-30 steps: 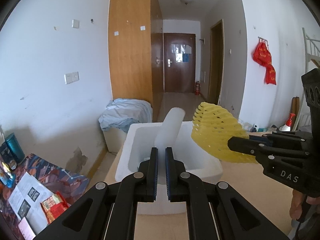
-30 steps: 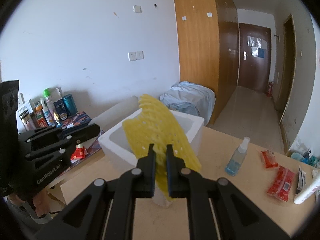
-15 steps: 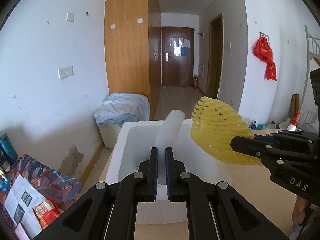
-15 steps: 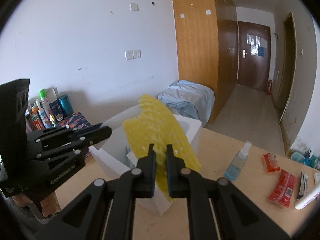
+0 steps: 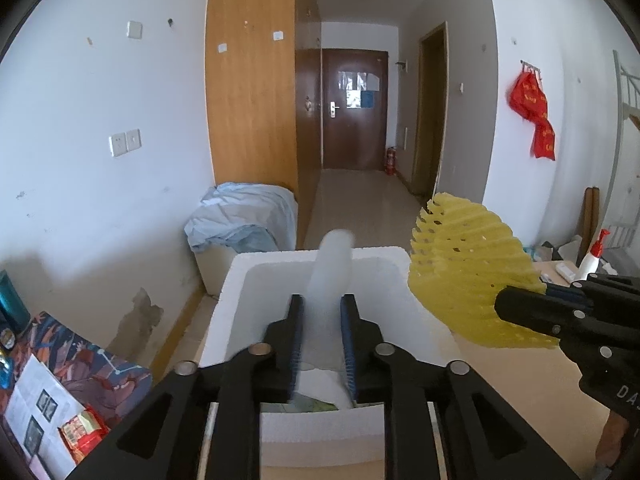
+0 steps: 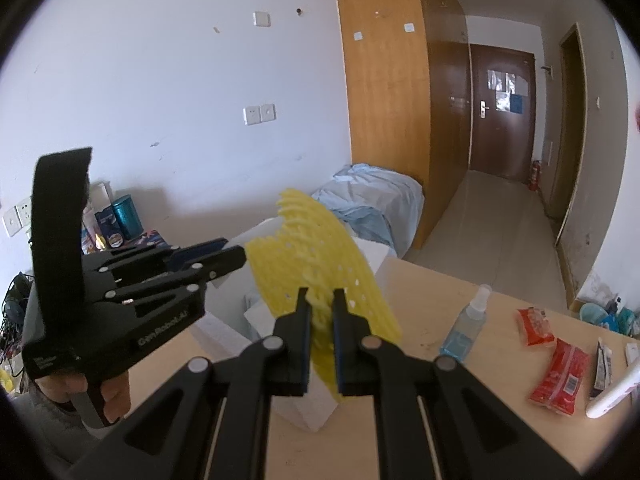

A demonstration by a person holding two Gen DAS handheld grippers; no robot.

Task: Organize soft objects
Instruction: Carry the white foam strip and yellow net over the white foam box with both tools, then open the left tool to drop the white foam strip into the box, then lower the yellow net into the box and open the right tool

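Left wrist view: left gripper [image 5: 322,320] over the white foam box [image 5: 240,292], jaws parted around a blurred white foam tube [image 5: 330,276], contact unclear. Yellow foam net [image 5: 468,276] at right, above the box rim.

Right wrist view: right gripper [image 6: 320,316] clamped on the yellow foam net, held above the box. Spray bottle [image 6: 464,326] and red packets [image 6: 558,376] on the wooden table [image 6: 440,420].

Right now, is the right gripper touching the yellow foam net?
Touching. The right wrist view shows the right gripper with its fingers pressed on both sides of the yellow foam net, which hangs above the white foam box.
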